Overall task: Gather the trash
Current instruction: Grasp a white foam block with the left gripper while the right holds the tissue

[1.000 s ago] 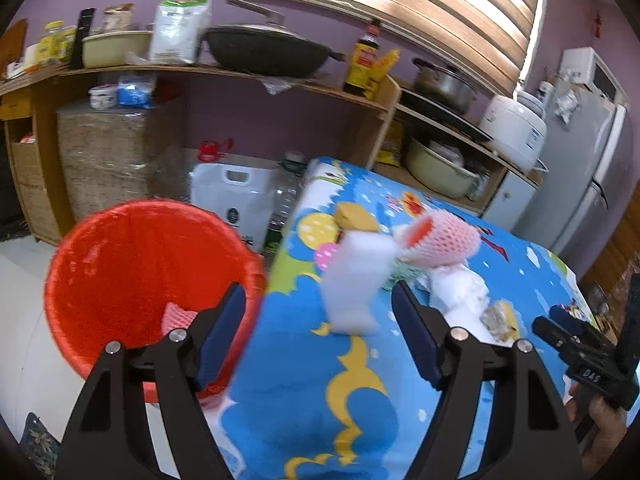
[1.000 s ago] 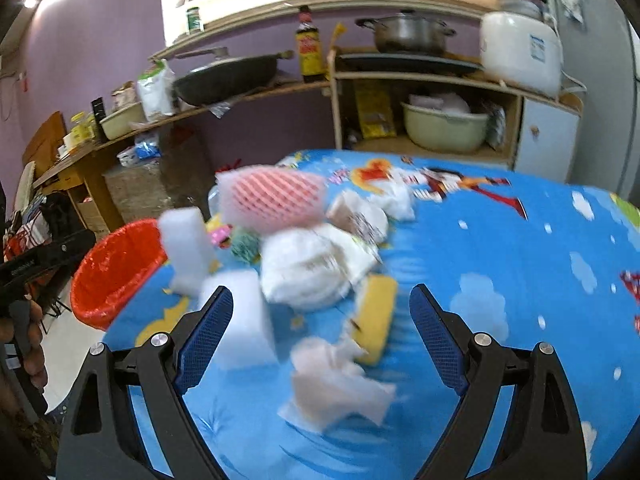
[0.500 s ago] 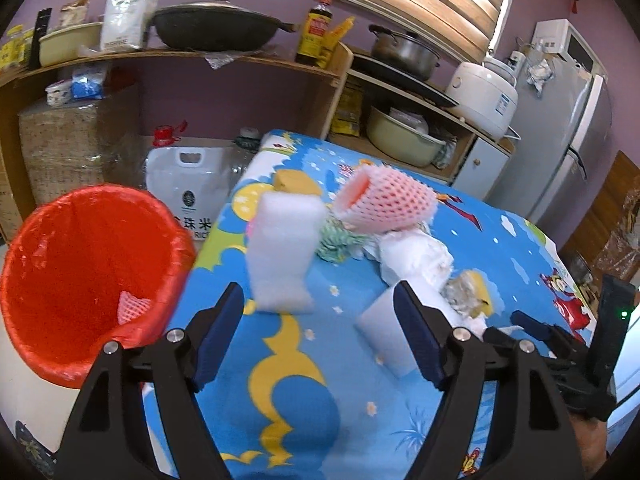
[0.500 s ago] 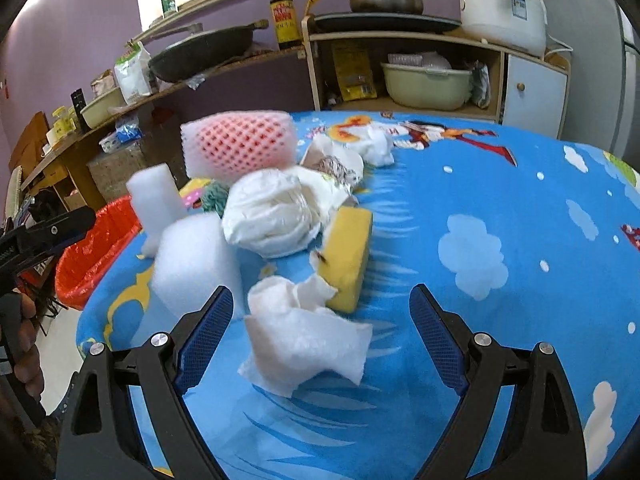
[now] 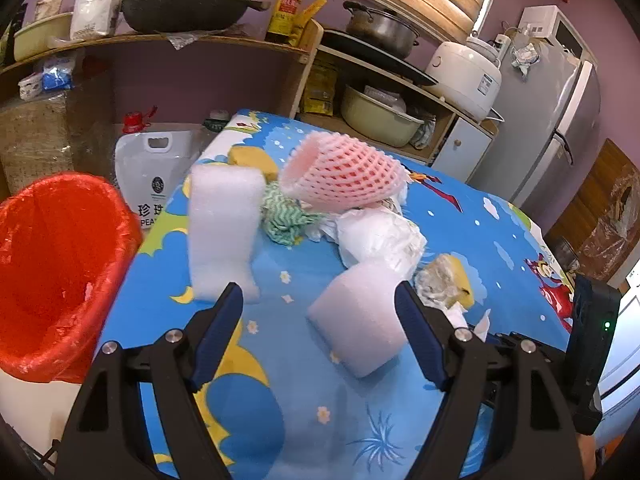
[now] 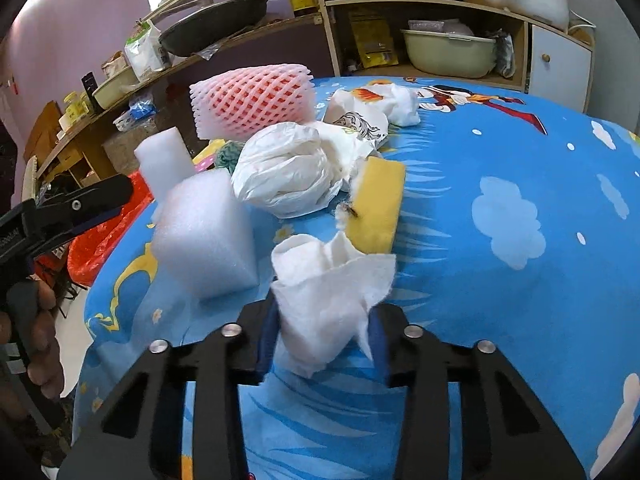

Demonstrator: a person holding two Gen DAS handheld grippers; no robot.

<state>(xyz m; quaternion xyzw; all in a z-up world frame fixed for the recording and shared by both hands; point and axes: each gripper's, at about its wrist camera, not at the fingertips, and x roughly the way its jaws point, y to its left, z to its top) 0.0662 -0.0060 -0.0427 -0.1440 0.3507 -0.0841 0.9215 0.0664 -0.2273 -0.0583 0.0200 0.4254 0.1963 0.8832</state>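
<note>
My right gripper [image 6: 324, 340] is closing its jaws on a crumpled white tissue [image 6: 328, 292], and both pads press its sides on the blue cartoon tablecloth [image 6: 520, 300]. A yellow sponge [image 6: 376, 204] lies just beyond the tissue. My left gripper [image 5: 318, 312] stands open above the cloth, with a low white foam block [image 5: 360, 320] close inside its right finger. A taller foam block [image 5: 224, 232] stands ahead on the left. Behind them are a pink foam net [image 5: 344, 178], a green cloth [image 5: 286, 216] and a crumpled white bag [image 5: 380, 236]. The red-lined bin [image 5: 52, 272] stands off the table's left edge.
Wooden shelves [image 5: 240, 44] with a wok, pots, bottles and a rice cooker run along the back wall. A white jug [image 5: 156, 172] stands on the floor beside the bin. A fridge [image 5: 560, 128] is at the right. A hand [image 6: 36, 320] holds the left gripper's handle.
The right gripper's jaws went from wide open to closed on the tissue as it sank towards it. The left gripper swung right from the bin towards the low foam block.
</note>
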